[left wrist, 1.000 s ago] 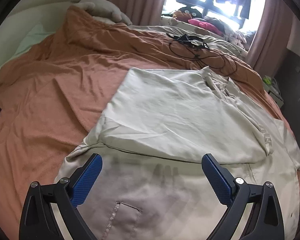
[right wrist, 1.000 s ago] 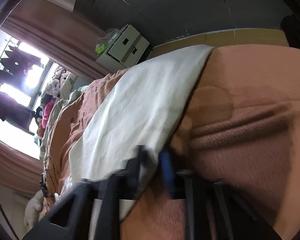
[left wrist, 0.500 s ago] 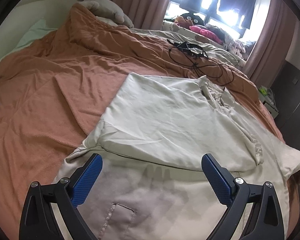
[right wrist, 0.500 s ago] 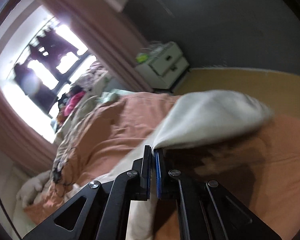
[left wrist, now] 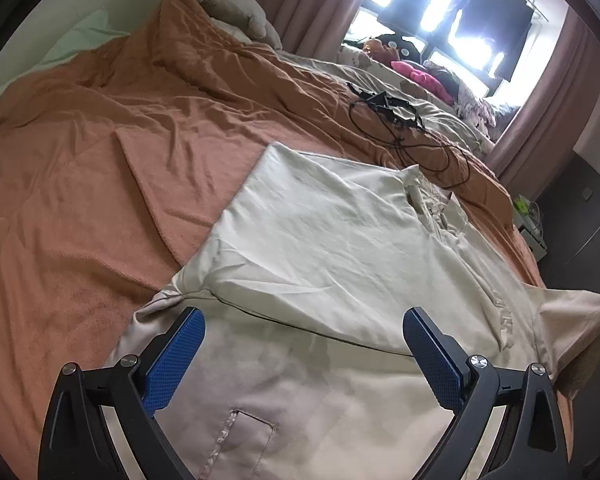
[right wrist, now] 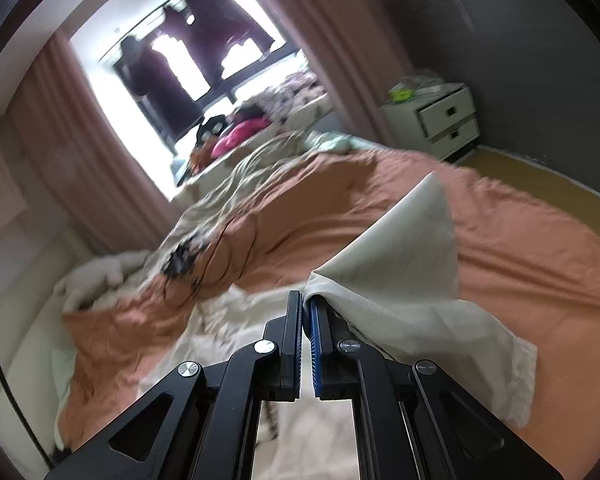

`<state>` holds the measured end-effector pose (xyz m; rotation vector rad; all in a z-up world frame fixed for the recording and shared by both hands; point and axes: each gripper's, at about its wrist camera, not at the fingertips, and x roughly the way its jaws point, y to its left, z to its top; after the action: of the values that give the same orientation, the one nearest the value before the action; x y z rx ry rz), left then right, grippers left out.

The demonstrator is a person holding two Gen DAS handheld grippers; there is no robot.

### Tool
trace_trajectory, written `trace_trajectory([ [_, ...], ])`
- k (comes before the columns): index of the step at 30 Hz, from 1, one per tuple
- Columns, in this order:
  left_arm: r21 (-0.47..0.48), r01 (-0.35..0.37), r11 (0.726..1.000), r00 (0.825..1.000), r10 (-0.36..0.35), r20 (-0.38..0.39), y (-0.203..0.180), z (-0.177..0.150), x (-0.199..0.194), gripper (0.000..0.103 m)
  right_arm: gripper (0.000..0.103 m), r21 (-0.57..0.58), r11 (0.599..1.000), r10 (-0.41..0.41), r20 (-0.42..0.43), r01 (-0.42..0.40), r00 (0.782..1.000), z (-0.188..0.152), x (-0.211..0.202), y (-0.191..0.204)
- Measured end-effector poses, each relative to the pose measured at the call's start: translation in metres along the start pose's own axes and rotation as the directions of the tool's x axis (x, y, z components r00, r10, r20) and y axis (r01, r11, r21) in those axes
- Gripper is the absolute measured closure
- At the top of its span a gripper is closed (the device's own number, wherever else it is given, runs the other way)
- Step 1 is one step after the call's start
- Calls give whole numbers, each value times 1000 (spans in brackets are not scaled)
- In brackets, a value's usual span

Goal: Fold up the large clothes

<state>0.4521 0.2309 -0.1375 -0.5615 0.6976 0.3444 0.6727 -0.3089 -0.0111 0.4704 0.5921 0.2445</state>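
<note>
**Right tool lifts a corner of the cream garment over the bed**

A large cream garment (left wrist: 312, 240) lies spread on the orange blanket (left wrist: 100, 168) of a bed, partly folded: one layer is doubled over the near part, where a stitched pocket outline shows.

The left tool (left wrist: 304, 344) hangs just above the near part of the garment, its blue pads (left wrist: 176, 356) standing wide apart with nothing between them.

The right tool (right wrist: 305, 320) is pinched nearly closed on an edge of the garment (right wrist: 400, 256). The cloth rises from the bed to its tips and drapes off to the right; in the left view this raised corner shows at the far right edge.

Far off, a tangle of black cables (left wrist: 396, 120) lies on the blanket. A white bedside cabinet (right wrist: 436, 116) stands at the far right, by the curtain (right wrist: 332, 48) and window.
</note>
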Motion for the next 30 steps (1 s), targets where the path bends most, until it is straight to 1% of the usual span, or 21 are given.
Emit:
trace_trajectory([
  [4,-33,23,999,1000,-22,6,7,3,-6,3,98,-25,999,43,-83,-46,996,-38,19,27],
  [5,-36,26,999,1000,-26,10,8,4,-7,3,98,-25,998,50,-94,-52,994,-44,23,30],
  [8,-34,26,999,1000,-26,18,10,5,-10,3,98,-24,996,77,-143,-81,987,-78,37,41],
  [10,-36,28,999,999,-27,21,11,6,-12,3,97,-23,996,80,-179,-86,981,-99,49,48],
  [11,-39,31,999,999,-30,21,12,7,-12,3,94,-12,997,77,-208,-82,975,-111,58,49],
  [13,-47,35,998,999,-34,22,14,8,-13,3,93,14,998,69,-254,-67,965,-134,72,50],
  [14,-51,37,998,999,-36,22,14,8,-13,3,89,26,998,67,-277,-62,958,-149,80,49],
  [15,-54,38,998,999,-37,22,15,8,-13,3,71,38,998,66,-294,-57,954,-156,84,49],
  [17,-57,40,998,999,-39,22,15,9,-14,3,47,118,991,100,-341,-63,935,-178,95,43],
  [19,-53,39,998,999,-38,22,15,9,-14,3,41,174,982,124,-344,-66,931,-194,96,36],
  [20,-53,38,998,999,-37,22,15,9,-14,3,39,180,982,115,-360,-52,926,-200,96,33],
  [22,-54,40,998,999,-39,21,15,9,-14,3,39,188,981,118,-384,-47,916,-203,95,33],
  [23,-54,40,998,999,-39,21,15,9,-14,3,39,198,978,137,-372,-66,918,-200,90,34],
  [24,-51,41,998,999,-40,20,15,9,-14,3,39,204,975,151,-345,-83,926,-196,80,33],
  [26,-51,41,998,999,-40,21,14,9,-15,3,39,198,976,140,-275,-86,951,-186,56,28],
  [28,-53,41,998,999,-40,19,14,9,-14,3,39,213,976,85,-218,-38,972,-179,35,14],
  [30,-52,41,998,999,-40,20,13,9,-15,3,39,256,967,39,-181,9,983,-175,18,-8],
])
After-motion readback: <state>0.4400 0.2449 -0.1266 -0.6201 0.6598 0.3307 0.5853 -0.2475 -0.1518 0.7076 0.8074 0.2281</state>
